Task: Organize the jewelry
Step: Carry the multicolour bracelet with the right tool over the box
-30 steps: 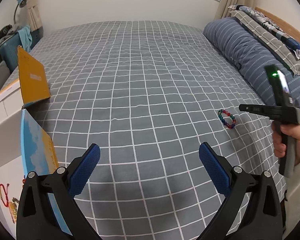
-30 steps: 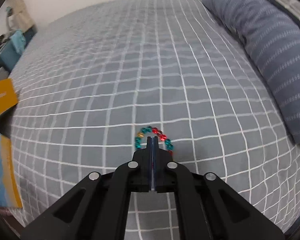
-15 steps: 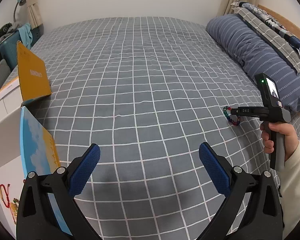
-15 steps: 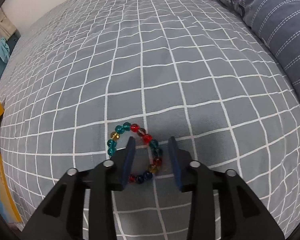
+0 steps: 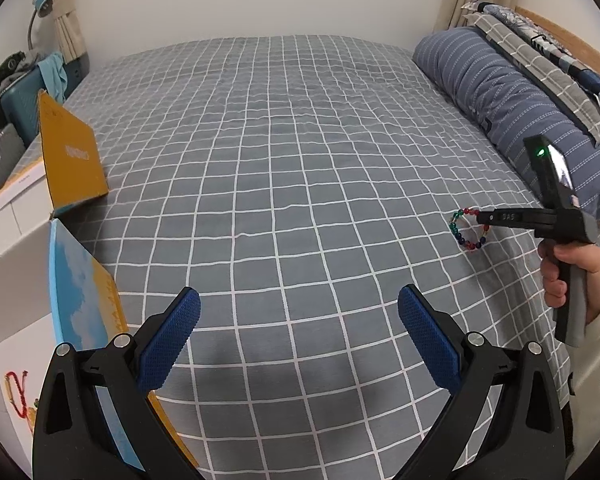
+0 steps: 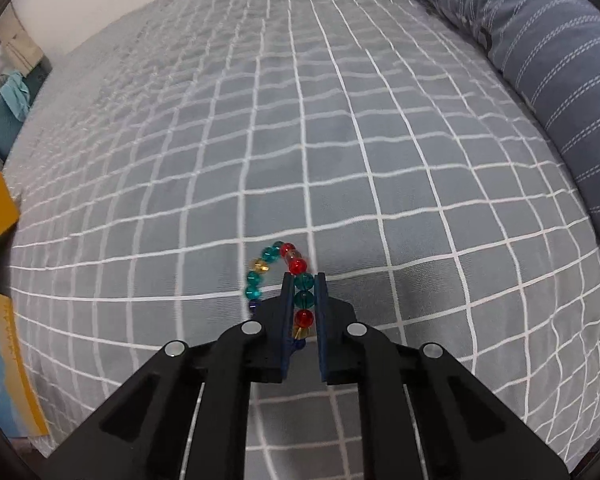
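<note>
Right tool [image 6: 303, 280]: closing on bracelet [image 6: 278, 276], beads between pads.
Left tool [image 5: 298, 326]: wide, empty.
Remaining: carry to box [image 5: 4, 304].

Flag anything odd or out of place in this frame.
One thing: a bead bracelet lies loose on the bed, away from the white box at its left edge that holds other jewelry. The right gripper is closing on one side of it, beads between the pads. Nothing looks spilled or damaged.

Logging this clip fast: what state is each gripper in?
Left gripper: open, holding nothing.
Right gripper: closing on the bead bracelet, one side of it between the fingers.
</note>
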